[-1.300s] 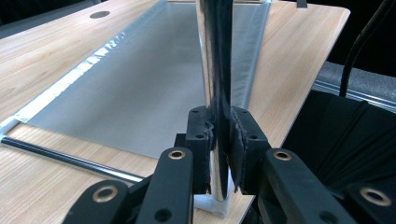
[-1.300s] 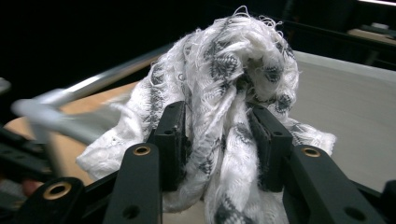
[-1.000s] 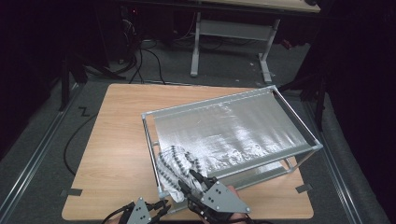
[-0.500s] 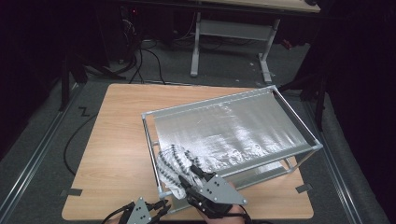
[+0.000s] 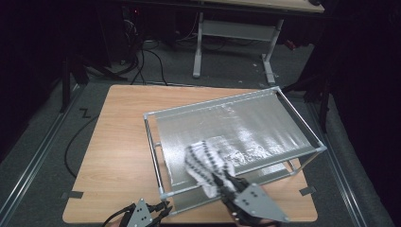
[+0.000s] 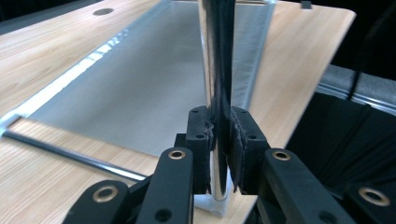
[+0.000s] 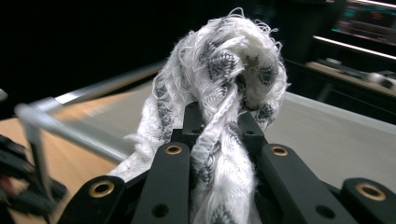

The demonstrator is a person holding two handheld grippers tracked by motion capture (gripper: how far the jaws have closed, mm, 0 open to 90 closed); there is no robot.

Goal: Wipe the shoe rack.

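Nearest you, your left gripper (image 5: 158, 212) is clamped tight on the corner post (image 6: 215, 93) of the metal rack (image 5: 302, 131), jaws pinching the shiny upright just above its white foot; that looks like bracing, so the frame won't slide on the wooden table (image 5: 118, 142) while the other hand works. Your right gripper (image 5: 222, 182) has just been closing and now has its jaws pinched on the black-and-white patterned cloth (image 7: 224, 79), a bunch of it squeezed between the pads and the rest heaped above them. In the high view the cloth (image 5: 205, 163) sits bunched on the near left part of the rack's silvery sheet (image 5: 255, 125), lifted a bit at the grip. Beyond, the sheet lies bare to the far rail, likely room to spread the cloth
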